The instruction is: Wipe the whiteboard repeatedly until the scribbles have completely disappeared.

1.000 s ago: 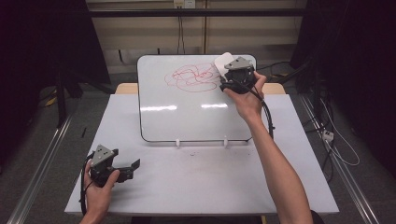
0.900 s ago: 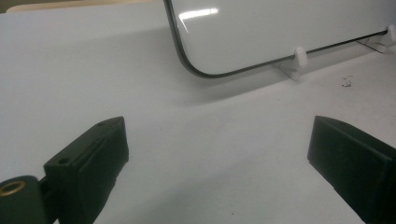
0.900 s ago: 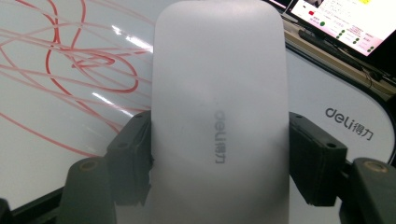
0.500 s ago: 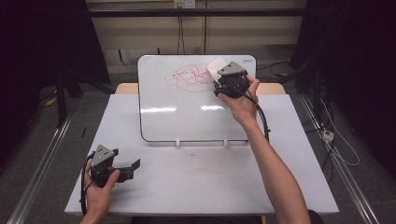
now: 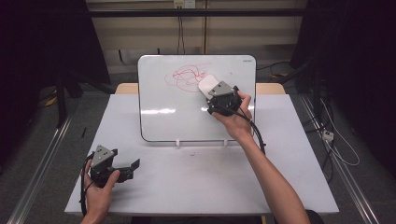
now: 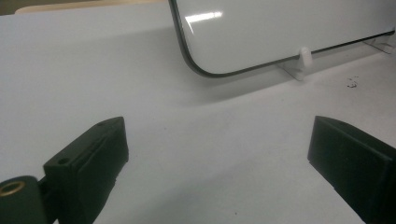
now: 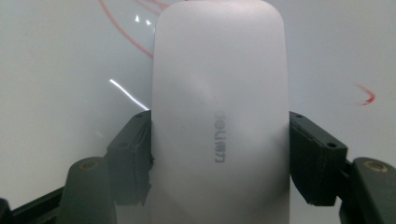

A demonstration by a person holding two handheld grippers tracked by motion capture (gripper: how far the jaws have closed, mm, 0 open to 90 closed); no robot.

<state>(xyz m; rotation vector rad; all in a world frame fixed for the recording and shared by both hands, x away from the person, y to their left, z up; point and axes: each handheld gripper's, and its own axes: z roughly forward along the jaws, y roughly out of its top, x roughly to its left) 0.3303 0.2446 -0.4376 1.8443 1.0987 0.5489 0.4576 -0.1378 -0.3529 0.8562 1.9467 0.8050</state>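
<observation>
Black left gripper (image 5: 133, 166) sits at seven o'clock on the table (image 5: 289, 154), jaws wide apart, nothing between them; we see it unmoved since the earlier frames. At one o'clock, the right gripper (image 5: 210, 93) clamps one white eraser (image 7: 219, 121) flat against the whiteboard (image 5: 159, 93). We note it has slid left and down from the board's upper right corner onto the red scribble (image 5: 187, 77). Count: two grippers, one eraser, one board.

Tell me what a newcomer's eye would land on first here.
The red scribble on the upright whiteboard at the table's far side stands out first. Against it, the right gripper clamps a white eraser between its fingers. Near the table's front left corner, the left gripper rests with fingers apart, holding nothing.
</observation>
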